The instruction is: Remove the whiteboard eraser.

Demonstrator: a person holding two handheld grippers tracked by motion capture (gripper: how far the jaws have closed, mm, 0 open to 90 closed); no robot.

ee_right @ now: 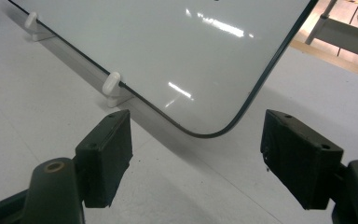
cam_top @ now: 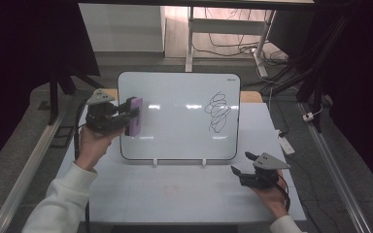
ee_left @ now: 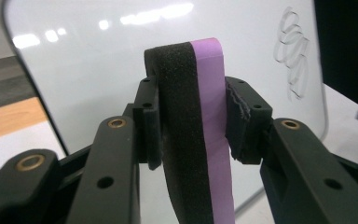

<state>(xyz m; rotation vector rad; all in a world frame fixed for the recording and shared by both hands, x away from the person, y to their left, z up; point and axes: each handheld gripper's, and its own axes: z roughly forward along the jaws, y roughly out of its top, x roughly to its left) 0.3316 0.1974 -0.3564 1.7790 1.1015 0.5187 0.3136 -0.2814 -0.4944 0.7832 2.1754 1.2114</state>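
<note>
The eraser (cam_top: 135, 116) is up at the whiteboard (cam_top: 175, 131), a purple block with a black felt face, hanging at the board's left edge about mid-height. In the left gripper view that eraser (ee_left: 200, 130) sits upright between the two black jaws, felt strip on one side, purple back on the other, and both pads press hard into it. So the left gripper (cam_top: 126, 116) is clamped on the eraser, no doubt about it.

Out to the target now: a black scribble (cam_top: 218, 111) loops down the right half of the board, well apart from the eraser. The same scribble (ee_left: 292, 60) shows faintly at the far side of the left gripper view.

The board itself stands tilted back on small white feet (ee_right: 112, 86) on the white table (cam_top: 175, 194). Down at the board's lower right corner, the right gripper (cam_top: 240, 164) rests low on the table, its jaws standing wide apart with nothing between them.

By my read, the pickup is done and the carry to the ink is in hand. The next move calls for a sweep rightward across the board, with the felt face turned flat onto the surface and firm, even pressure. A push too hard could rock the board on its feet, so the free gripper may want to steady that corner.
</note>
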